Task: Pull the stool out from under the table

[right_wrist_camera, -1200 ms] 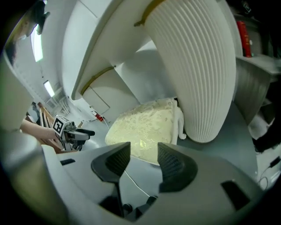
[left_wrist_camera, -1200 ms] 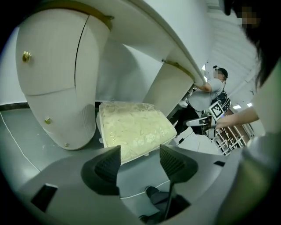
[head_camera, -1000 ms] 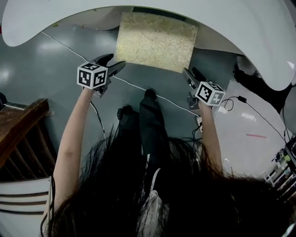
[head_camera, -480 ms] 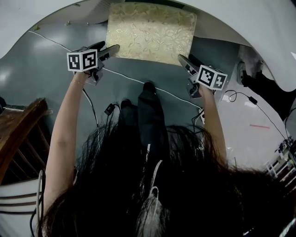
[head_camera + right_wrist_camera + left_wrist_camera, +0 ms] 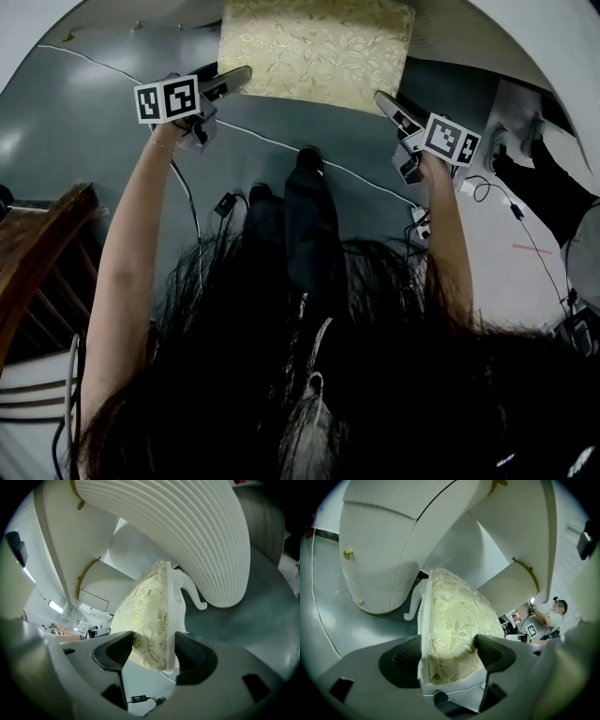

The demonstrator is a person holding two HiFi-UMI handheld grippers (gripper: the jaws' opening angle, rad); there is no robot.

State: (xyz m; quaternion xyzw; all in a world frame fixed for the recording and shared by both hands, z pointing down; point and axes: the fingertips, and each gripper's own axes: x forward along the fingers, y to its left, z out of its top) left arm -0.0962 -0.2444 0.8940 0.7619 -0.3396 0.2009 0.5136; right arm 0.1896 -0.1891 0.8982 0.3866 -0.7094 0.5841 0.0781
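Observation:
A stool (image 5: 314, 47) with a gold-patterned cushion and white frame stands partly under the white table (image 5: 553, 56). My left gripper (image 5: 239, 77) reaches its near left corner. In the left gripper view the seat corner (image 5: 454, 620) lies between the jaws of the left gripper (image 5: 449, 644). They are opening, and the pads sit close on either side without squeezing. My right gripper (image 5: 382, 98) is at the near right corner. In the right gripper view the seat edge (image 5: 150, 616) lies between the wide jaws of the right gripper (image 5: 152, 641).
A white cable (image 5: 272, 141) crosses the grey floor in front of the stool, with a black adapter (image 5: 225, 203) nearby. My feet (image 5: 305, 164) stand between the arms. A wooden chair (image 5: 37, 262) is at the left. The ribbed table pedestal (image 5: 187, 527) rises beside the stool.
Both grippers have moved forward from just short of the stool's near corners to astride them, and their jaws have spread wider. The stool itself has not shifted on the floor.

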